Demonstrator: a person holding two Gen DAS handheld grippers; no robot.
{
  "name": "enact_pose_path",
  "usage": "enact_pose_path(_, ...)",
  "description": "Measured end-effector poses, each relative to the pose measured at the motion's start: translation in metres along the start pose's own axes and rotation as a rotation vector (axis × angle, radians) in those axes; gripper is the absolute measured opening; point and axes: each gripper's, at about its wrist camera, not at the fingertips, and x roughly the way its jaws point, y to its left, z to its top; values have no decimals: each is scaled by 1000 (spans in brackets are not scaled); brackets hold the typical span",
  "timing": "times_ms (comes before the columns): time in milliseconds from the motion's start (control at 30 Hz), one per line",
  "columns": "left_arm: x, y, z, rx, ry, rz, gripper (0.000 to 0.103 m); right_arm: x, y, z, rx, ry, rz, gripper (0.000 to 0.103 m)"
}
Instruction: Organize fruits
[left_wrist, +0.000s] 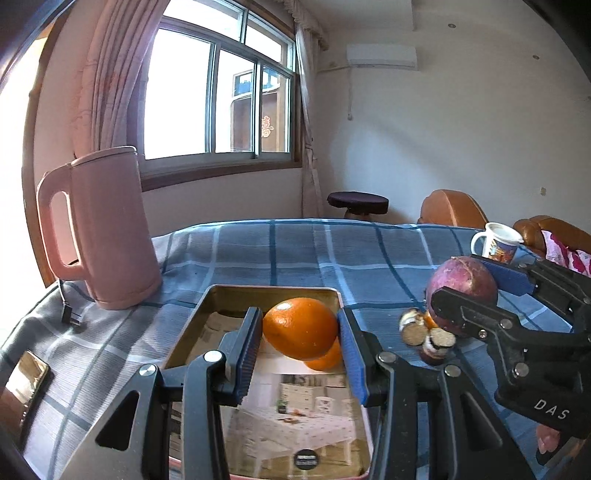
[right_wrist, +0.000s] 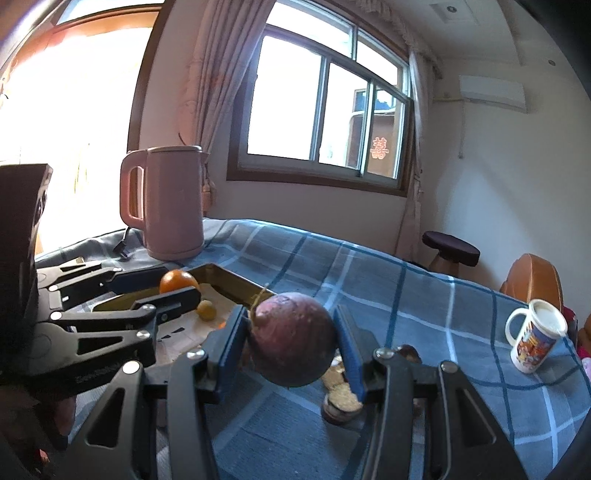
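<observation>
Left wrist view: orange (left_wrist: 300, 328) hides most of another fruit (left_wrist: 327, 358) behind.

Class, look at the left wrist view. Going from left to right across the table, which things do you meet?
Pink kettle → orange held in the left gripper over the tin tray → purple fruit held in the right gripper → white mug.

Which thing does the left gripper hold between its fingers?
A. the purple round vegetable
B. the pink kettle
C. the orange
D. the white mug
C: in the left wrist view the orange sits between the blue pads of the left gripper, over the tray; the purple vegetable is in the right gripper.
</observation>
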Motion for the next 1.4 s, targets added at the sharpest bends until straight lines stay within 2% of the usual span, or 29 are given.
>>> enact_pose_path(700,21,35,4,64,84,83,44,44,36,17,-48,54,86,51)
enact_pose_path(1400,48,60,1,69,207,76,44,77,59,10,-68,141,132,51)
